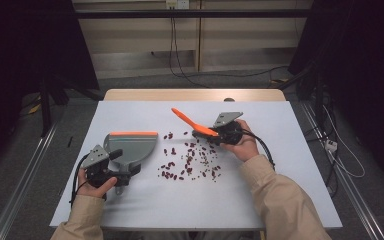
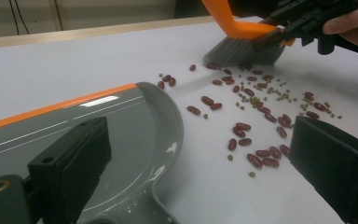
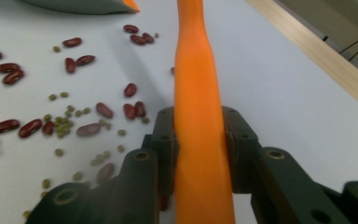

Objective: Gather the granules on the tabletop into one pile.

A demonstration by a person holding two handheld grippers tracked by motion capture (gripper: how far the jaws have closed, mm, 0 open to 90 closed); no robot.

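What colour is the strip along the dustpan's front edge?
Orange, on the grey dustpan; the high view shows the whole strip best.

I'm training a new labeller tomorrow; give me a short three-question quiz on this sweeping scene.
1. True or false: the right gripper is shut on the orange brush.
2. Which lies on the table between brush and grey dustpan? A) coins B) red beans and small green beans C) screws
3. Fill in: the dustpan's front edge has an ______ strip.

Key: 1 true. 2 B. 3 orange.
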